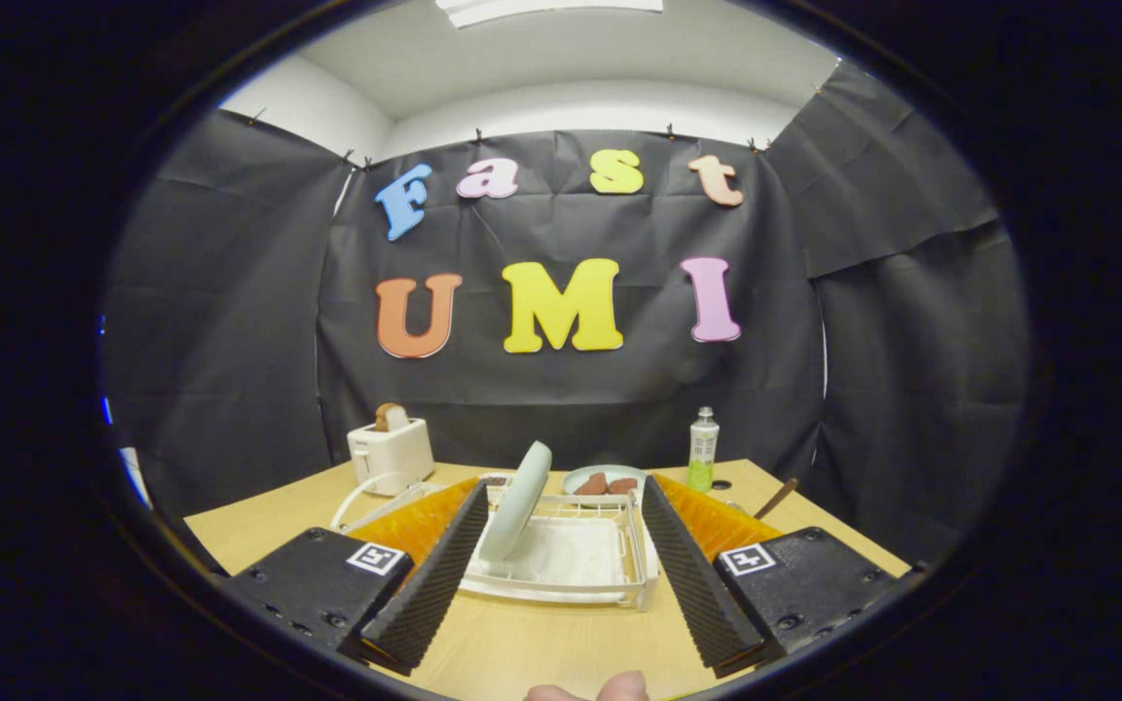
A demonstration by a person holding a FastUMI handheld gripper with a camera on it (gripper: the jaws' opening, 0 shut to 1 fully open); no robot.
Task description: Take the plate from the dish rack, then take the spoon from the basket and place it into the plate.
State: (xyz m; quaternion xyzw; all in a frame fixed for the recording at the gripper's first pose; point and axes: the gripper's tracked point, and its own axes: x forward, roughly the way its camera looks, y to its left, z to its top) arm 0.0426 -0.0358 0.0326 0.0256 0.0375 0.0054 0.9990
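Observation:
A pale green plate stands on edge, tilted, in the white dish rack on the wooden table. The rack lies just ahead of my fingers, seen in the gap between them. My gripper is open, its fingers spread wide with nothing held, one on either side of the rack. The plate leans in the rack's left part, close to the left finger. A brown handle pokes up past the right finger; I cannot tell if it is the spoon.
A white toaster with a slice of bread stands at the back left. Behind the rack sits a small plate with brown food, and beside it a green bottle. A fingertip shows at the table's near edge.

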